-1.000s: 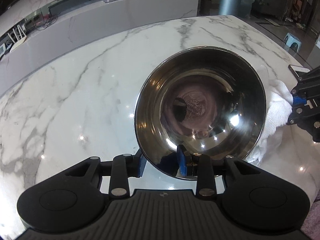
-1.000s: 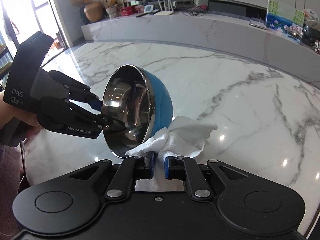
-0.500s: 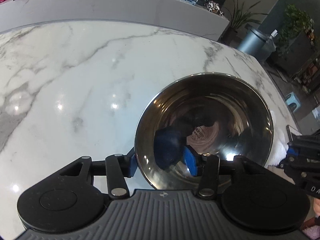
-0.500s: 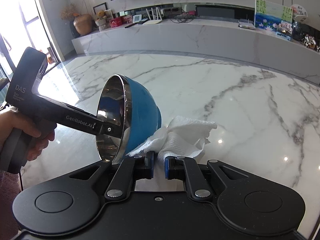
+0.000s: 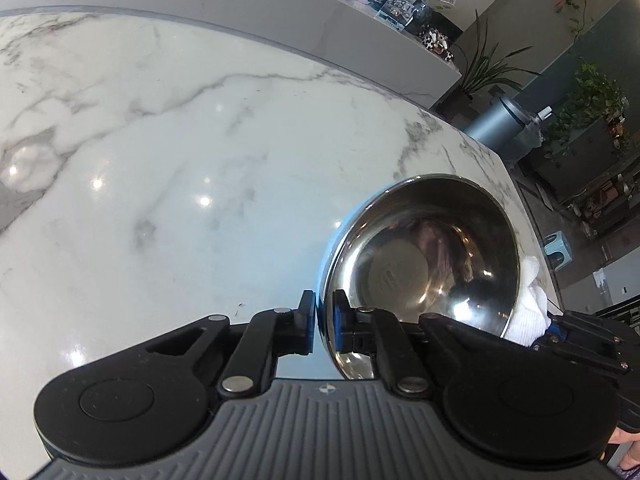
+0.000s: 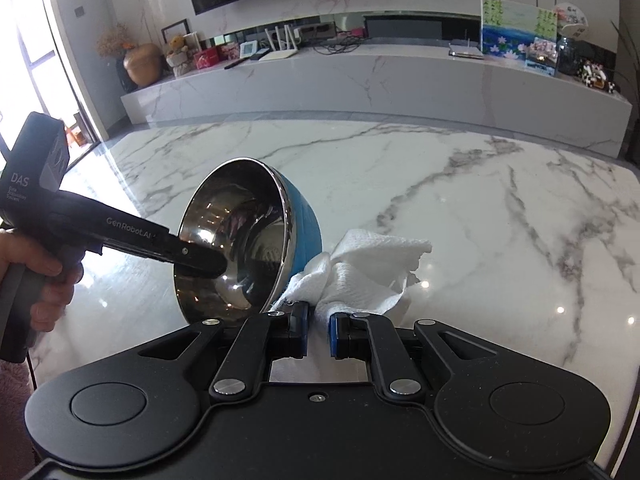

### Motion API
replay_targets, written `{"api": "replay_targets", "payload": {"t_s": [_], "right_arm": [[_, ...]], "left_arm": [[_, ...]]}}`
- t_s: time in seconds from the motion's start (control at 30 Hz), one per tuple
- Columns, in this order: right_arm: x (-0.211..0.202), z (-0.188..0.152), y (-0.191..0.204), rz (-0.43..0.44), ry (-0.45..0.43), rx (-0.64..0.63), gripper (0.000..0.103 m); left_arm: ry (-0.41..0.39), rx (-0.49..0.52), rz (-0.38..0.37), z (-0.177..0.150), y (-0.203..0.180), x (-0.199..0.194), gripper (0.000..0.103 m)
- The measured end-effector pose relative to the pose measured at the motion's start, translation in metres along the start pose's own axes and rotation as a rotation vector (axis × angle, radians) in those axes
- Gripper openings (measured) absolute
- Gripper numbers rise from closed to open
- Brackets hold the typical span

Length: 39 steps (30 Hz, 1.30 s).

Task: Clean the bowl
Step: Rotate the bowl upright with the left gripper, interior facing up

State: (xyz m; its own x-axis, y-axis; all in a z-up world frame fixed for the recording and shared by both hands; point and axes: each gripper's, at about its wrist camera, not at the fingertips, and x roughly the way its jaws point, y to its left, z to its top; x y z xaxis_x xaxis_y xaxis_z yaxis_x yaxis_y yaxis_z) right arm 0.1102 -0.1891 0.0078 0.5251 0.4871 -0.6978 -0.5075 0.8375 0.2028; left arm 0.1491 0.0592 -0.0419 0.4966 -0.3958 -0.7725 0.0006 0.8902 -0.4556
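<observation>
The bowl (image 5: 432, 264) is steel inside and blue outside. My left gripper (image 5: 323, 322) is shut on its rim and holds it tilted on its side above the marble table (image 5: 160, 160). In the right wrist view the bowl (image 6: 248, 240) opens toward the left, with the left gripper (image 6: 200, 258) reaching into it. My right gripper (image 6: 318, 330) is shut on a crumpled white paper towel (image 6: 360, 272), which sits against the bowl's blue outer wall. The towel also shows in the left wrist view (image 5: 528, 308) behind the bowl's right rim.
A long marble counter (image 6: 380, 76) with routers, boxes, a painting and ornaments runs behind the table. The table's far right edge (image 5: 500, 160) drops to the floor, where a grey bin (image 5: 500, 128), plants and a blue stool (image 5: 558, 244) stand.
The left gripper has turned the bowl, so its opening now faces more to the side and toward the right gripper. The towel stays against the bowl's outside.
</observation>
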Motion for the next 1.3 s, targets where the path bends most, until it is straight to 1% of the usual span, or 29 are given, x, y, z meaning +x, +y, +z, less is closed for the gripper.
{"api": "replay_targets", "payload": {"t_s": [0.13,0.37,0.53,0.63,0.73,0.83,0.9,0.93,0.97,1.0,1.1,1.2,1.3], "right_arm": [[0.007,0.001,-0.004,0.014,-0.003,0.038,0.009],[0.018,0.001,0.000,0.019,-0.030,0.048,0.009],[0.025,0.000,-0.003,0.024,-0.036,0.072,0.009],[0.028,0.001,-0.003,0.020,-0.037,0.062,0.009],[0.031,0.003,-0.002,-0.002,-0.031,0.045,0.009],[0.034,0.003,-0.002,-0.021,-0.022,0.034,0.009],[0.034,0.003,-0.004,-0.034,-0.018,0.039,0.009],[0.034,0.003,-0.005,-0.043,-0.018,0.043,0.009],[0.033,0.004,-0.007,-0.047,-0.019,0.052,0.009],[0.032,0.005,-0.009,-0.049,-0.019,0.062,0.009],[0.032,0.006,-0.013,-0.045,-0.022,0.080,0.009],[0.031,0.007,-0.011,-0.053,-0.024,0.059,0.009],[0.030,0.008,-0.011,-0.051,-0.031,0.038,0.009]], "left_arm": [[0.001,0.047,0.042,-0.001,-0.007,0.003,0.009],[0.006,0.082,0.074,-0.003,-0.010,0.004,0.013],[-0.007,0.112,0.099,-0.003,-0.017,0.005,0.015],[-0.012,0.112,0.102,-0.002,-0.018,0.006,0.015],[-0.016,0.111,0.097,-0.001,-0.019,0.007,0.016],[-0.026,0.083,0.081,-0.001,-0.017,0.009,0.016],[-0.038,0.044,0.057,0.001,-0.013,0.010,0.021],[-0.045,0.026,0.045,0.002,-0.011,0.010,0.029],[-0.053,0.007,0.034,0.003,-0.008,0.010,0.041],[-0.062,-0.006,0.027,0.005,-0.007,0.010,0.045],[-0.085,-0.013,0.029,0.011,-0.007,0.013,0.046],[-0.081,-0.035,0.022,0.020,-0.008,0.022,0.046],[-0.073,-0.019,0.048,0.022,-0.010,0.026,0.043]]}}
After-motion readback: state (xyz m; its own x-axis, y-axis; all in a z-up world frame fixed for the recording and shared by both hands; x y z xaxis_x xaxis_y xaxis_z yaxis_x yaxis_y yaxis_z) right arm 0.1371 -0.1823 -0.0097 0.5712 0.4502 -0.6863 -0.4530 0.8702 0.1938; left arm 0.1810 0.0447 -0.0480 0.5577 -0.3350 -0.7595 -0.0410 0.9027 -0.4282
